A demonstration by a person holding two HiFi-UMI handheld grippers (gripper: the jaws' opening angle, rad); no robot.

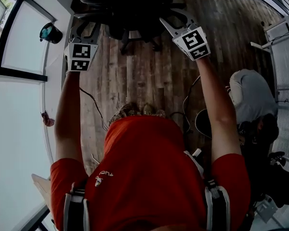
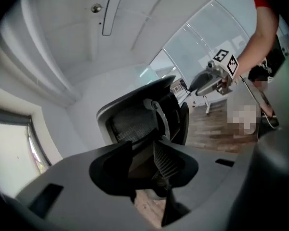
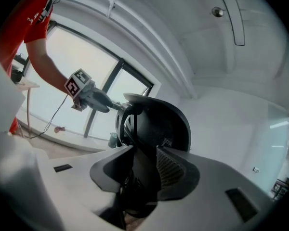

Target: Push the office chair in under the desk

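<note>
The floor (image 1: 149, 81) was of brown wooden planks, with thin dark cables (image 1: 93, 105) trailing across it. Along the left of the head view ran tall windows (image 1: 7, 37) in dark frames, bright with daylight, above a white sill (image 1: 19, 124) (a small dark and teal object (image 1: 50, 33) showed near its far end). The ceiling (image 2: 62, 28) was white, with a small round fitting (image 2: 96, 7). Pale glass panels (image 2: 207, 37) lined one side of the room, and a white rack (image 1: 285, 52) stood at the head view's right edge.
</note>
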